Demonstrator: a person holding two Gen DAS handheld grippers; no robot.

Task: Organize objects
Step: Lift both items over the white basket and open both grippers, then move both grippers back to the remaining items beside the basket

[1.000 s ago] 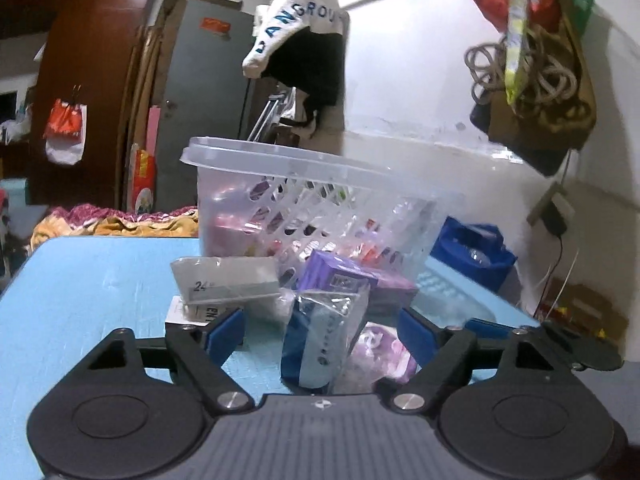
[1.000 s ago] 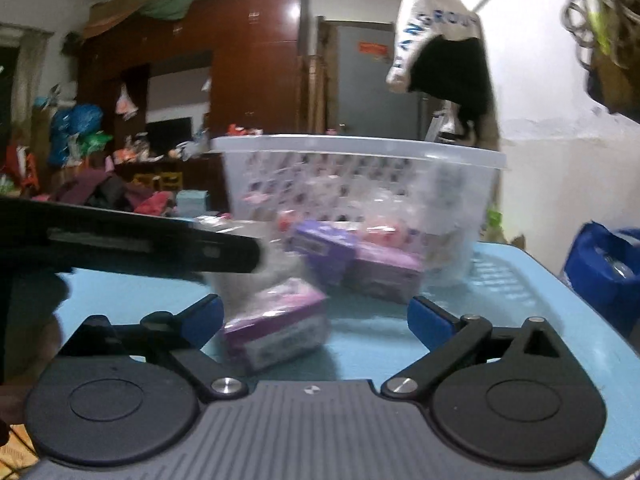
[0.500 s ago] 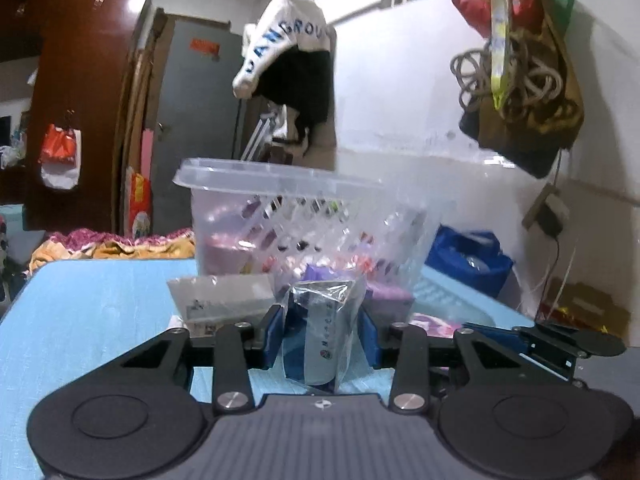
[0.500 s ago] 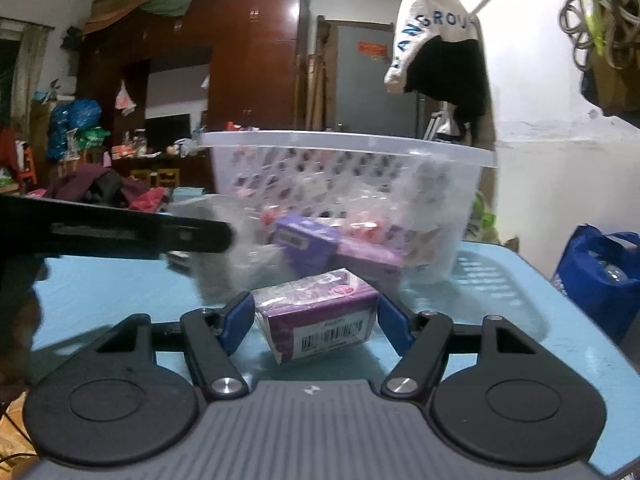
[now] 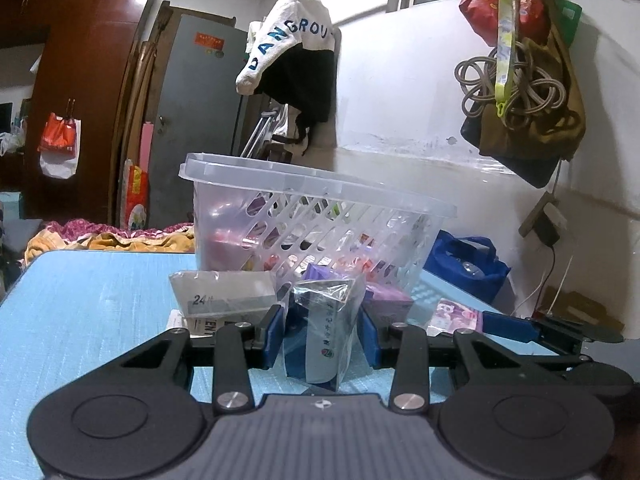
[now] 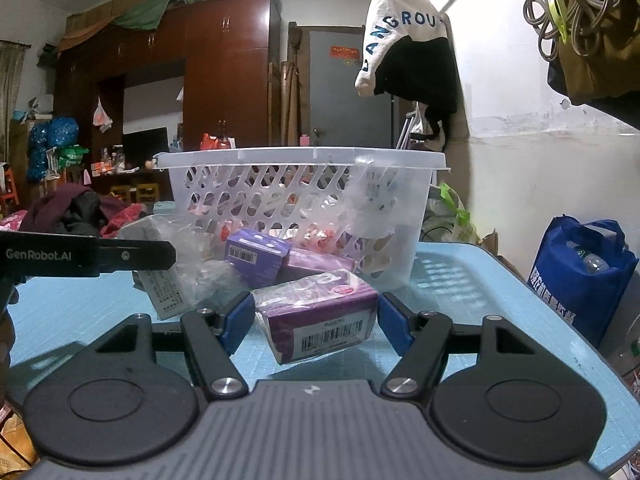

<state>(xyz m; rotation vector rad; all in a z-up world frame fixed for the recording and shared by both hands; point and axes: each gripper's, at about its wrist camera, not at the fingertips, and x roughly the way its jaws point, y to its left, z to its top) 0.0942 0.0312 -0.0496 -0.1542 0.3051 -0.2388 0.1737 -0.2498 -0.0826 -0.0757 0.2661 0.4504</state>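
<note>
Where the left gripper [image 5: 323, 336] looks out, its blue jaws squeeze a blue-and-white packet in clear wrap [image 5: 326, 336], just in front of the see-through basket [image 5: 316, 220]. From the right gripper [image 6: 316, 320], the jaws pinch a purple box [image 6: 320, 320] above the blue table [image 6: 480, 292].

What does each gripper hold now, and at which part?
Left gripper: blue packet, by its sides. Right gripper: purple box, by its two ends.

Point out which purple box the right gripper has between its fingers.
The wrapped purple box with its barcode facing the camera, between the right gripper fingers; the other purple boxes lie farther back against the basket.
</note>
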